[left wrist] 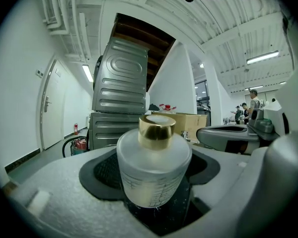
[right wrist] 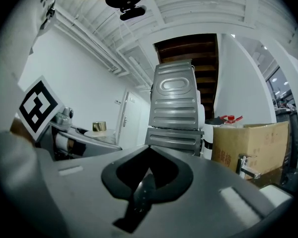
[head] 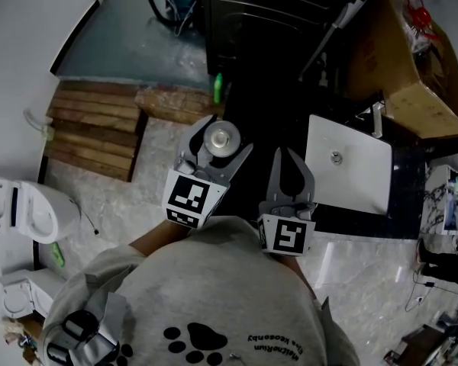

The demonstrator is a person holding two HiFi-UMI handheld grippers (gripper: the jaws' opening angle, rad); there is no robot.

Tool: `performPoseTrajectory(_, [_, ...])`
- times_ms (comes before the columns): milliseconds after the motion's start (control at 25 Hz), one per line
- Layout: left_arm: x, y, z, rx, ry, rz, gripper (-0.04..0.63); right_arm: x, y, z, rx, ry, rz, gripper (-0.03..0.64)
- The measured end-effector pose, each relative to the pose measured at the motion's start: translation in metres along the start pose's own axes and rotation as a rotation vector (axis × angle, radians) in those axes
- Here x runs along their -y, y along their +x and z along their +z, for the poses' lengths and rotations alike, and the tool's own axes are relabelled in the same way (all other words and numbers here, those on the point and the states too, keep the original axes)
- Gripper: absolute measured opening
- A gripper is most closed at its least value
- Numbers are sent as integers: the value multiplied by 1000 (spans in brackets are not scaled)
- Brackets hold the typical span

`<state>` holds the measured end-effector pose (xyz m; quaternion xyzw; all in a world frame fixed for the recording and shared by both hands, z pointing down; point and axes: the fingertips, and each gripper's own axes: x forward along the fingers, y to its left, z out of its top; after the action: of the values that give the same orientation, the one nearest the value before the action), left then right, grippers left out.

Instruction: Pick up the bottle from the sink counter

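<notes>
A frosted glass bottle (left wrist: 153, 165) with a gold cap stands upright between the jaws of my left gripper (left wrist: 154, 197), which is shut on it. From the head view the bottle (head: 221, 137) shows from above, held off the counter in my left gripper (head: 227, 137), left of the white sink (head: 359, 185). My right gripper (head: 285, 155) hangs beside it, nearer the sink, and is shut with nothing held. In the right gripper view its jaws meet on nothing (right wrist: 146, 180), and the bottle's gold cap (right wrist: 99, 126) shows at the left.
The faucet (head: 378, 119) stands behind the sink on the black counter (head: 366, 223). A cardboard box (head: 412, 75) sits at the back right. A dark machine (head: 267, 21) stands ahead, with a green bottle (head: 218, 88) at its foot. On the left are a wooden pallet (head: 99, 132) and a toilet (head: 19, 208).
</notes>
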<state>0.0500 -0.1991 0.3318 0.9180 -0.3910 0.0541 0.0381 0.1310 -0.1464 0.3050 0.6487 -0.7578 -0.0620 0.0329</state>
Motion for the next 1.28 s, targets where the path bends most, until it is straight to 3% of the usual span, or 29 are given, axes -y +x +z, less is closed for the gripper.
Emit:
performPoseTrajectory(440, [-6,-5,7,59,16,43,351,-4,11,3,-7,23,0,0])
performPoseTrajectory(800, [-7,-2,0,47,5,35,351,0,12,-12,-39,-28,4,0])
performPoseTrajectory(1280, [-13,0,-10,16,5,23,351,-8,20,-20,-55,7,9,0])
